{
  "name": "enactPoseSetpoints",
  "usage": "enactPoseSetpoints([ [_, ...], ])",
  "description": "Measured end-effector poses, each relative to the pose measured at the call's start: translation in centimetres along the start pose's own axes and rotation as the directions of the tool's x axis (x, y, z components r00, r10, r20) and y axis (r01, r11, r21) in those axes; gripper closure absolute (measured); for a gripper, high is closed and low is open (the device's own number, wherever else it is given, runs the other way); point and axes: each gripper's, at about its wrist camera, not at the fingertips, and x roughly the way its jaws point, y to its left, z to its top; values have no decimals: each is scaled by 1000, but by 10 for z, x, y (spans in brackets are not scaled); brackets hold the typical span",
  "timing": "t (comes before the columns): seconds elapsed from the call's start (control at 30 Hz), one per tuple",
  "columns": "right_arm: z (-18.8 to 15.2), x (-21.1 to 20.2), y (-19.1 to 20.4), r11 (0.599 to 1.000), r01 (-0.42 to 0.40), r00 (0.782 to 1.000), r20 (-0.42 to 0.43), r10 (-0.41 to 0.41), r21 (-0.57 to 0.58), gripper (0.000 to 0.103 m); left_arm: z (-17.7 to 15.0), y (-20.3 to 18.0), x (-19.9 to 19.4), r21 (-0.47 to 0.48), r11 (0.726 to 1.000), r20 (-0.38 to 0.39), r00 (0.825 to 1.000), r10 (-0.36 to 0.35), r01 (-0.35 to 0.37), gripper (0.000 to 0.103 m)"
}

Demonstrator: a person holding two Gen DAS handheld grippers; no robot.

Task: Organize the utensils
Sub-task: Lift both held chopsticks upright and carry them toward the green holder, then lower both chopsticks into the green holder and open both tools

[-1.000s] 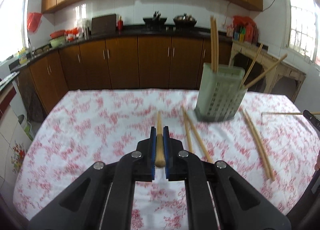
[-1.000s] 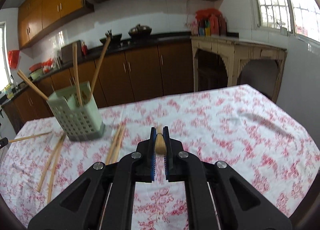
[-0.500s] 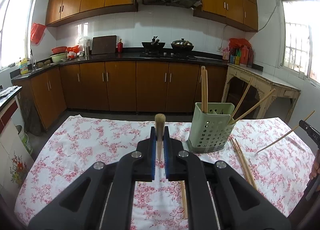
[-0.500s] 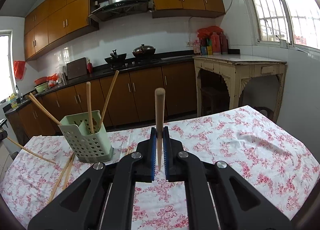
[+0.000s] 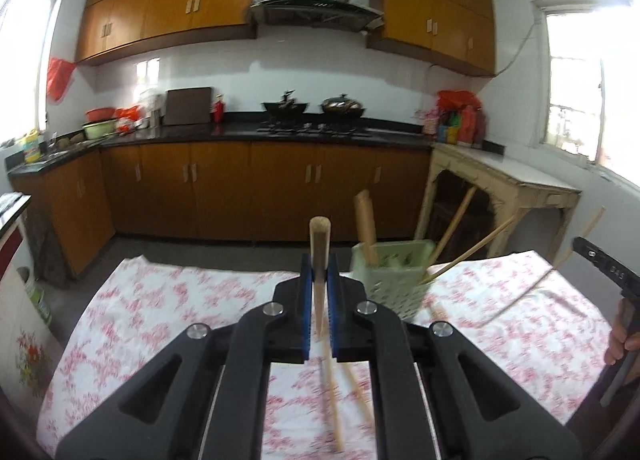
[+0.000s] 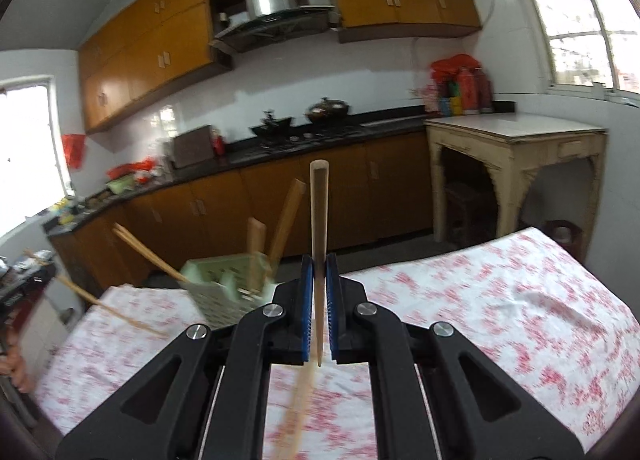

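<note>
My left gripper (image 5: 319,272) is shut on a wooden chopstick (image 5: 320,244) held upright above the floral tablecloth (image 5: 168,300). My right gripper (image 6: 319,272) is shut on another chopstick (image 6: 319,211), also upright. The pale green perforated holder (image 5: 394,280) stands just right of the left gripper with several chopsticks leaning out of it; in the right wrist view the holder (image 6: 218,286) is to the left. Loose chopsticks (image 5: 334,400) lie on the cloth below the left gripper, and one (image 6: 298,408) lies below the right gripper.
The other gripper shows at the right edge of the left wrist view (image 5: 604,272), with its chopstick (image 5: 576,244). Brown kitchen cabinets (image 5: 240,187) and a beige side table (image 5: 508,195) stand beyond the table's far edge.
Both grippers have risen and tilted up further with their chopsticks. The holder now sits closer to each gripper's fingers in view.
</note>
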Motion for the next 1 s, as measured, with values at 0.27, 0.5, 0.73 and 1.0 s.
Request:
enactPoseSetpoints([
  [0.27, 51, -19, 45, 983, -181, 982, 52, 183, -37, 96, 47, -37, -16, 29, 993, 37, 992, -117, 116, 95],
  [0.5, 72, 8, 74, 984, -145, 980, 123, 157, -104, 96, 86, -61, -2, 12, 993, 100, 988, -119, 118, 95],
  [0.73, 80, 52, 84, 989, -108, 987, 113, 119, -100, 96, 121, -67, 40, -29, 997, 125, 990, -62, 66, 95],
  [1.0, 64, 102, 79, 994, -78, 997, -30, 76, -80, 96, 113, -67, 102, -37, 999, 9, 999, -31, 31, 95],
])
